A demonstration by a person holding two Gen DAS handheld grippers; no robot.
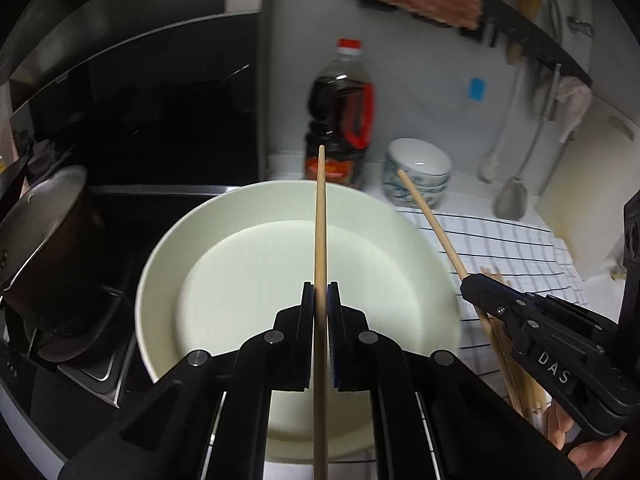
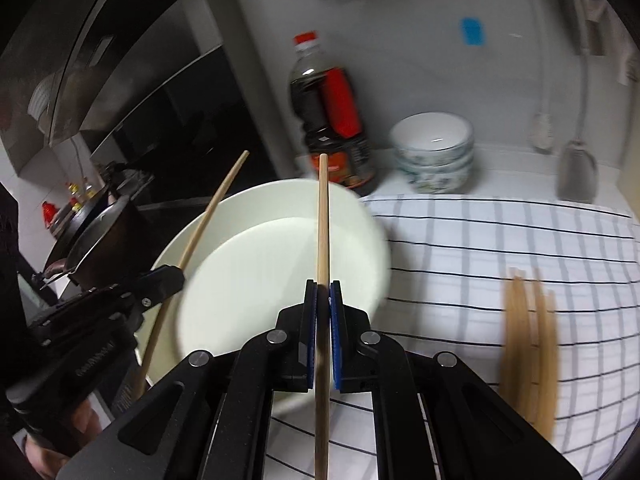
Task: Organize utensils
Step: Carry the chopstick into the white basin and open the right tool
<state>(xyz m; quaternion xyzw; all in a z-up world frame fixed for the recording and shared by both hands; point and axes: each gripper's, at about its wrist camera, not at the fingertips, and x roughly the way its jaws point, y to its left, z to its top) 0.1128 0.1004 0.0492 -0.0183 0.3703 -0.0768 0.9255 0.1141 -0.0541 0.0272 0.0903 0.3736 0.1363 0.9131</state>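
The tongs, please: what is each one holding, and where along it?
Left tongs and right tongs each pinch one chopstick mid-shaft.

Left hand-held gripper (image 1: 320,292) jaws clamped, pitched downward; right hand-held gripper (image 2: 323,292) likewise, alongside.

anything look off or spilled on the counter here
Nothing spilled or broken. Only loose ends: several wooden chopsticks lie in an untidy bunch on the white checked cloth, outside the large cream round bowl.
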